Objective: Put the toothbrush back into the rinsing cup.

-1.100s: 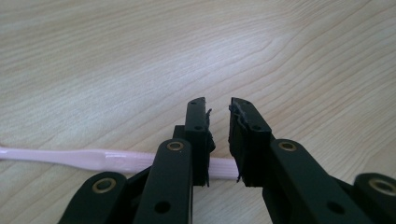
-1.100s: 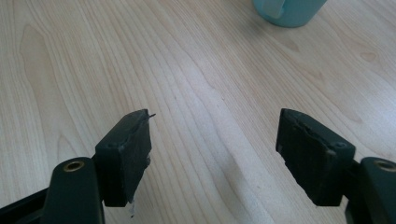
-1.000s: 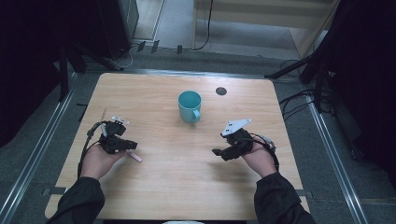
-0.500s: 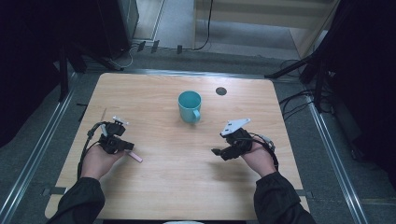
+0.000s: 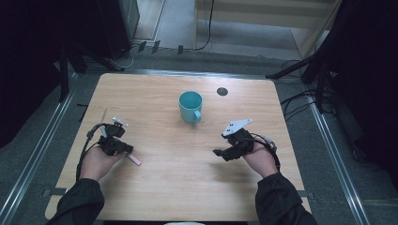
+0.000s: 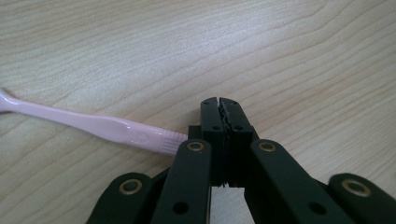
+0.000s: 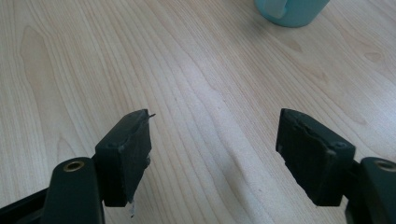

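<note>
A pink toothbrush (image 6: 107,127) lies flat on the wooden table (image 5: 187,187), and its ribbed handle end runs under the side of my left gripper's left jaw. In the high view a short pink piece of the toothbrush (image 5: 135,160) pokes out beside my left gripper (image 5: 123,149). In its own view the left gripper (image 6: 219,105) is shut, its pads meeting with nothing visible between them. My right gripper (image 7: 215,154) stands open over bare wood, empty; in the high view the right gripper (image 5: 220,152) sits right of centre. A teal mug (image 5: 190,107) stands upright mid-table, ahead of both.
A small dark round mark (image 5: 222,91) sits on the table behind and to the right of the mug. The mug's base and handle (image 7: 292,11) show at the top of the right gripper view. Metal rails and cables run along the table's sides.
</note>
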